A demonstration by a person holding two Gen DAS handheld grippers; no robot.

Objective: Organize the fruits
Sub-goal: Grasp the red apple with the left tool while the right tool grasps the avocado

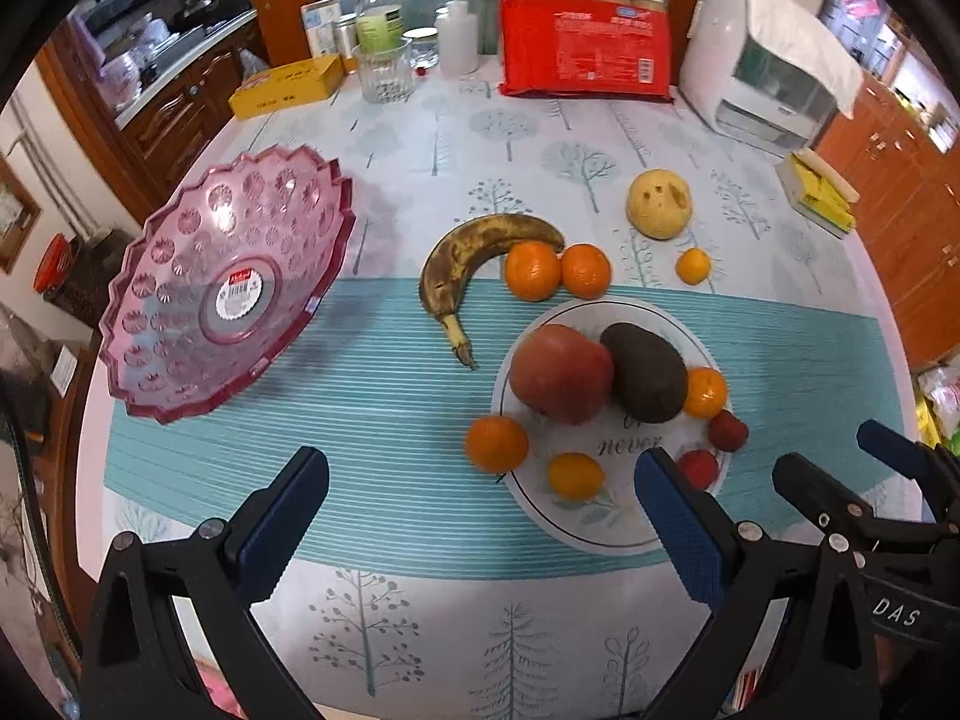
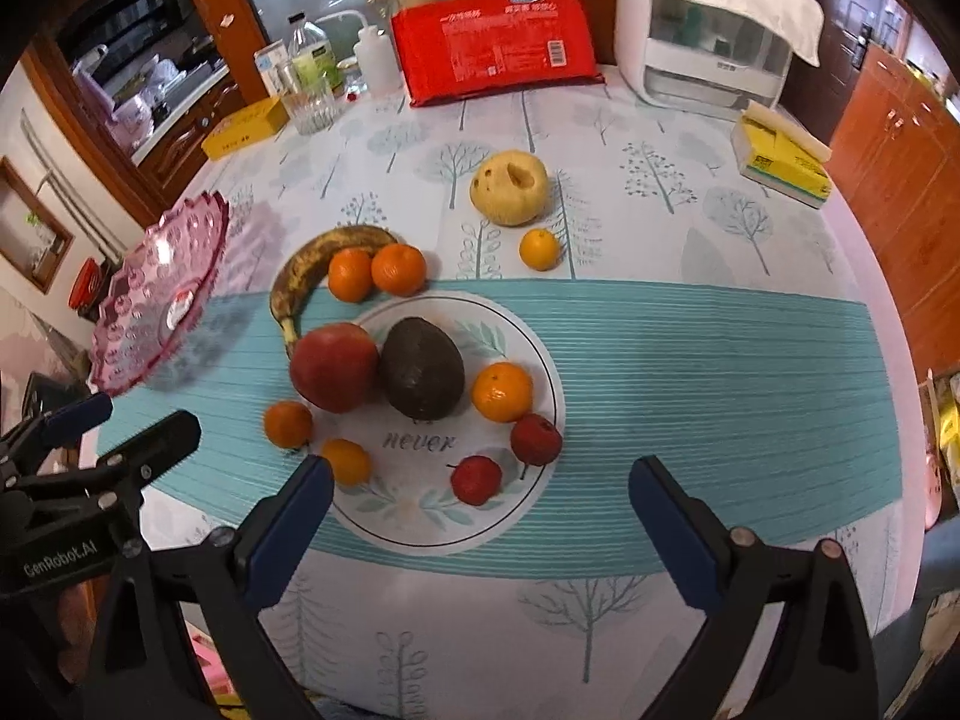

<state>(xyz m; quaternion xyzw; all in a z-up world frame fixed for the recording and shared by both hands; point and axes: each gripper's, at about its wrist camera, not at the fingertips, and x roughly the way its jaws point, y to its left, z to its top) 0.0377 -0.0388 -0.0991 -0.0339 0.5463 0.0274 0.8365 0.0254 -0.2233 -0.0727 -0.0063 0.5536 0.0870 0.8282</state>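
Observation:
A white plate [image 1: 606, 531] [image 2: 540, 354] holds a red apple [image 1: 561, 373] [image 2: 334, 366], a dark avocado [image 1: 645, 372] [image 2: 423, 375], small oranges and two small red fruits [image 2: 536, 438]. A spotted banana [image 1: 465, 252] [image 2: 306, 264], two oranges [image 1: 531, 271] [image 2: 398, 269] and a yellow pear [image 1: 659, 202] [image 2: 510, 187] lie on the table behind it. An empty pink bowl [image 1: 228, 276] [image 2: 159, 294] stands at the left. My left gripper [image 1: 480, 495] and right gripper [image 2: 480, 495] are both open and empty, above the table's near side.
Along the back stand a red package with jars [image 1: 585, 48], a white appliance [image 1: 768, 60], bottles, a glass [image 1: 384, 72] and a yellow box [image 1: 285, 87]. A tissue box [image 2: 780, 153] sits at the right. The table's round edge drops off left and right.

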